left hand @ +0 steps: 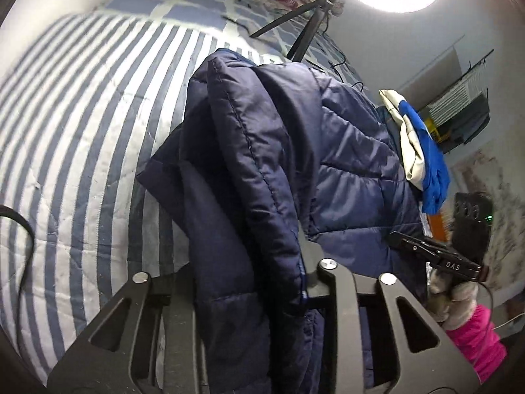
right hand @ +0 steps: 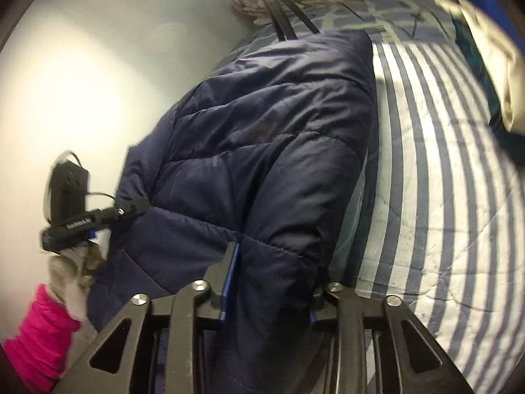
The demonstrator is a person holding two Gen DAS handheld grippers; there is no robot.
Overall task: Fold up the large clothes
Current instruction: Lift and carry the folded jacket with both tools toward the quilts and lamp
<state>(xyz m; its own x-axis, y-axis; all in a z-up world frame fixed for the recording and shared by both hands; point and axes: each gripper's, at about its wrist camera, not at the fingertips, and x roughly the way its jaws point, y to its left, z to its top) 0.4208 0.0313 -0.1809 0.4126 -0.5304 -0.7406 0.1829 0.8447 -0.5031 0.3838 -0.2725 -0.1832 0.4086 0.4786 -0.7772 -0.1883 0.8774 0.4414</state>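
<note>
Over blue-and-white striped quilted bedding (left hand: 82, 124), both grippers, left (left hand: 249, 282) and right (right hand: 272, 282), pinched the navy quilted puffer jacket (right hand: 262, 138), which stretched lengthwise ahead of them.

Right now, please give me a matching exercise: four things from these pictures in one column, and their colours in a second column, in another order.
Things:
1. puffer jacket
2. bedcover
3. sleeve at the person's wrist
4. folded garment beyond the jacket

Colours:
A. bright pink
B. cream and bright blue
C. dark navy
D. white with grey-blue stripes

Pairs: 1-C, 2-D, 3-A, 4-B
</note>
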